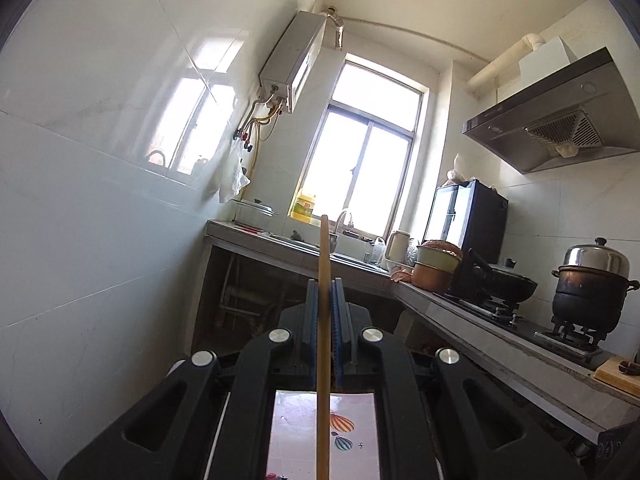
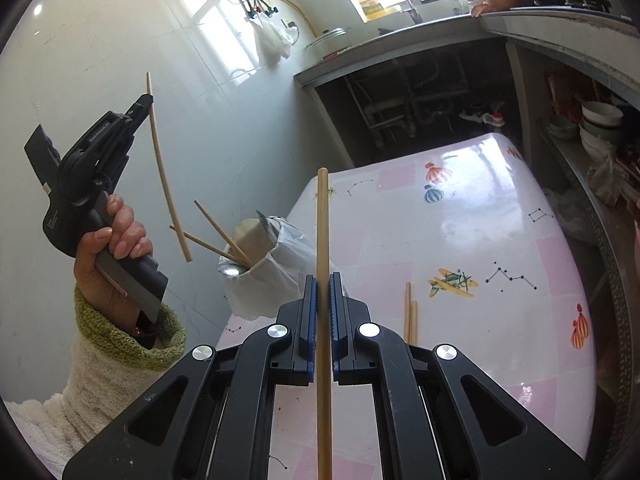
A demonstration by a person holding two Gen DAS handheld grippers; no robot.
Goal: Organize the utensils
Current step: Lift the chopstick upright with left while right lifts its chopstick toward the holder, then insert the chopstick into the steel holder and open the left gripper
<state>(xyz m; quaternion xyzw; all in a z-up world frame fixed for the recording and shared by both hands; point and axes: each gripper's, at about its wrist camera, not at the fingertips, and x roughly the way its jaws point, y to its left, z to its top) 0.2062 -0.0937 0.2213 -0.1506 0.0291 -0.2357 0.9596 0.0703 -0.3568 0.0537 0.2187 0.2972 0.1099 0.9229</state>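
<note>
Two tools each pinch a single wooden chopstick. Raised above and left of the utensil holder point(image 2: 250, 248), the left tool point(image 2: 146, 101) is clamped on its chopstick point(image 2: 162, 172), gripped by a hand point(image 2: 116, 236) in a green-cuffed sleeve point(image 2: 128, 332). Just right of the holder, the right tool point(image 2: 323, 280) grips another chopstick point(image 2: 322, 232) upright. Two more chopsticks point(image 2: 411, 322) lie on the counter point(image 2: 480, 240), right of the holder.
</note>
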